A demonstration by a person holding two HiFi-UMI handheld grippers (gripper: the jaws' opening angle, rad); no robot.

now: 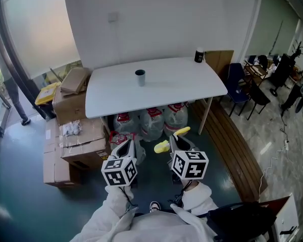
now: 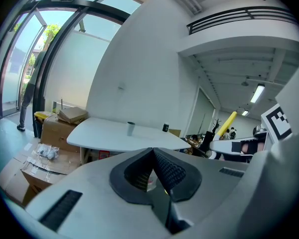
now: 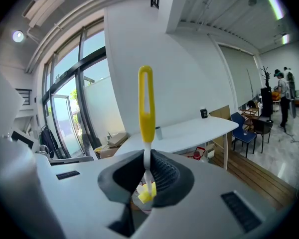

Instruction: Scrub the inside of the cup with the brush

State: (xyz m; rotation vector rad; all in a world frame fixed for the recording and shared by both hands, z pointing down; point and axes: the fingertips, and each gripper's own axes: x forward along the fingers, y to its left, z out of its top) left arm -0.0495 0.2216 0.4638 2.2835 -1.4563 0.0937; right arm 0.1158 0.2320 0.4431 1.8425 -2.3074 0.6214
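Note:
A small grey cup [image 1: 140, 77] stands upright on the white table [image 1: 161, 92], far ahead of both grippers. It also shows in the left gripper view as the cup [image 2: 131, 128] and in the right gripper view as the cup [image 3: 158, 132]. My right gripper [image 1: 178, 143] is shut on a brush with a yellow loop handle [image 3: 145, 103]; the handle sticks out ahead of the jaws and a yellow piece hangs below them. The brush [image 1: 169, 139] is also in the head view. My left gripper [image 1: 125, 147] is shut with nothing in it, its pads [image 2: 162, 169] pressed together.
A dark container [image 1: 199, 55] sits at the table's far right corner. Water jugs [image 1: 152, 122] stand under the table. Cardboard boxes [image 1: 76, 140] are stacked to the left. Chairs [image 1: 240, 87] and desks fill the right side, and people stand far off there.

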